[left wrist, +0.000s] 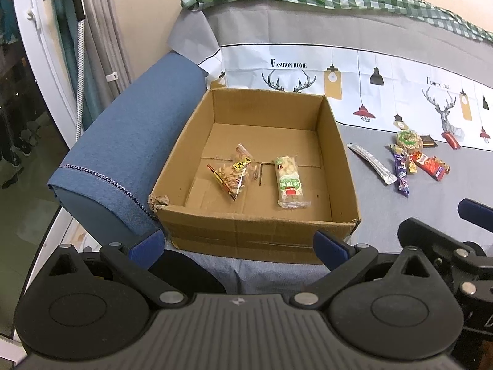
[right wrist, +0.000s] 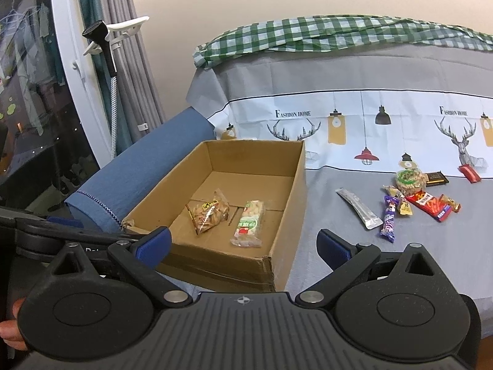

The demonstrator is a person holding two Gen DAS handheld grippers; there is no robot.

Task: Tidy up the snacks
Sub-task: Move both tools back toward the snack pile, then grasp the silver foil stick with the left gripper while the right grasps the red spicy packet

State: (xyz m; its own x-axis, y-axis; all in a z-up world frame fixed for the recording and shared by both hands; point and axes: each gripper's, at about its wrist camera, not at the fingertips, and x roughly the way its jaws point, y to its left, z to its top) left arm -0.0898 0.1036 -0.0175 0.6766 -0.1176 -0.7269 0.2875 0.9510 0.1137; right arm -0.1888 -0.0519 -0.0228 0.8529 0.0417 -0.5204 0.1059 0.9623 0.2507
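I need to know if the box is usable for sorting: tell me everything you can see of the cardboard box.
The cardboard box is brown corrugated card, open-topped and shallow, upright on the grey cloth beside a blue cushion. Its near left corner is torn and frayed. On its floor lie two snacks, apart: a clear packet of crackers and a green-labelled bar.

The open brown cardboard box [left wrist: 334, 154] is matt corrugated paperboard, its near left corner torn and frayed. Inside it, the clear plastic packet of crackers [left wrist: 235, 172] and the green-labelled rice bar wrapper [left wrist: 288, 182] are glossy film. The silver foil stick sachet [right wrist: 359, 212] shines. The grey printed cloth [right wrist: 339, 265] looks smooth and matt, and the blue fabric cushion [left wrist: 123, 160] is coarse-woven. Each hand-held gripper body is matt black plastic with metal rivets.
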